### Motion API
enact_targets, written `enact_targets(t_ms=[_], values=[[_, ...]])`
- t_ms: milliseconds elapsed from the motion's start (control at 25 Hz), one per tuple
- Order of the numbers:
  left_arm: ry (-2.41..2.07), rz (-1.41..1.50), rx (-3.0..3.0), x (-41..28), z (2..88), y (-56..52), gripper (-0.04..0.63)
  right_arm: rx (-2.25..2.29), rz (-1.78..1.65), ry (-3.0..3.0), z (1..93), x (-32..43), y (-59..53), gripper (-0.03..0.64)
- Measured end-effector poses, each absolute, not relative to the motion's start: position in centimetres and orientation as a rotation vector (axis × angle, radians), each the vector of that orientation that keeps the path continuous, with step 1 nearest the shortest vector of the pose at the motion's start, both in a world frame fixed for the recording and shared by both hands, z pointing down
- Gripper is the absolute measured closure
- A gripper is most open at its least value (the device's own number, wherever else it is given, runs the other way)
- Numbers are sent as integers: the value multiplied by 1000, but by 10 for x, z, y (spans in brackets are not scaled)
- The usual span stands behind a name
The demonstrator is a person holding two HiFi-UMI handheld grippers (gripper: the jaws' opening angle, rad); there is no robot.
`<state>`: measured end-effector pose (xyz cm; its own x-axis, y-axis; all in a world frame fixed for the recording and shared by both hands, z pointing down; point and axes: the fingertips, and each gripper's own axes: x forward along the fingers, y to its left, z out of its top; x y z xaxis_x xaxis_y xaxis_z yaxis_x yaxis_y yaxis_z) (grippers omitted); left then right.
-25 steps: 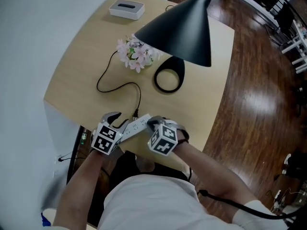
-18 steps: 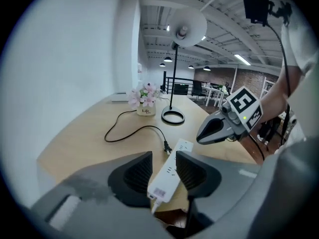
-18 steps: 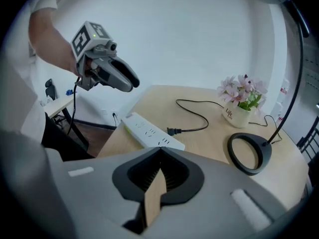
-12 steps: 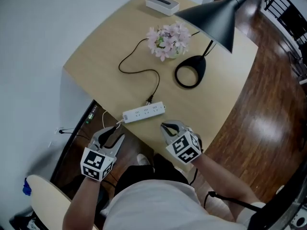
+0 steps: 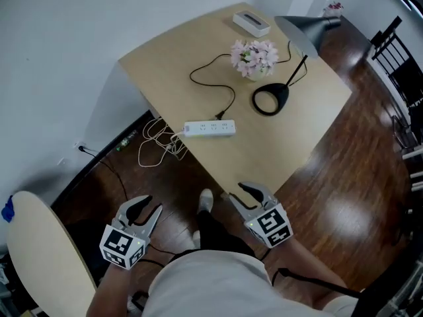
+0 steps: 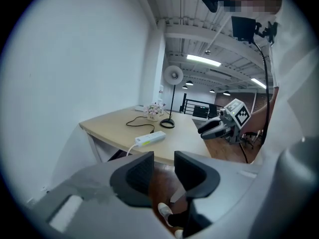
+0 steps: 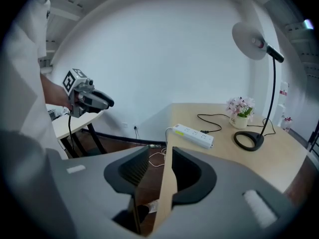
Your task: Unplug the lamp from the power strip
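The white power strip (image 5: 209,129) lies near the table's front-left edge, and the lamp's black cord (image 5: 210,71) ends in a plug at its far side. The black lamp (image 5: 271,99) stands at the right of the table (image 5: 264,157), beside pink flowers (image 5: 254,57). My left gripper (image 5: 142,209) hangs over the floor, well short of the table; its jaws are closing on nothing. My right gripper (image 5: 243,193) is off the table's near corner, its jaws opening and empty. In the right gripper view, the strip (image 7: 194,136) and lamp base (image 7: 249,140) lie far ahead.
A white box (image 5: 251,23) sits at the table's far edge. Loose white cables (image 5: 158,144) hang under the table's left side. A pale round chair seat (image 5: 33,243) is at lower left, and a black chair (image 5: 403,51) stands on the wood floor at right.
Both grippers have drawn back from the power strip to beyond the table's edge. The right gripper's jaws have gone from shut to open. The strip stays on the table.
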<state>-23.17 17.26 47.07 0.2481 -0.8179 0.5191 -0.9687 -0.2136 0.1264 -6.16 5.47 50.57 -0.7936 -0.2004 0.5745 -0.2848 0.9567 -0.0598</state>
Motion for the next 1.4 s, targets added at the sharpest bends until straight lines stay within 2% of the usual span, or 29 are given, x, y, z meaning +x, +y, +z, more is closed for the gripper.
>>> enact_targets(t_ms=[320,640,1080,1400], values=[[-1639,387,2104,-158,470,286,462,274,151,-2545,463,-1,161,448],[-1707,400,2099,-127,459,317,468,290,74,-2588,435,46,188,447],[-1646,374,2215,39,418,313,472,285,66,-2680,394,185,222,448],[-1638,332,2204,112,413,341,472,283,87,-2745,392,244,248,451]])
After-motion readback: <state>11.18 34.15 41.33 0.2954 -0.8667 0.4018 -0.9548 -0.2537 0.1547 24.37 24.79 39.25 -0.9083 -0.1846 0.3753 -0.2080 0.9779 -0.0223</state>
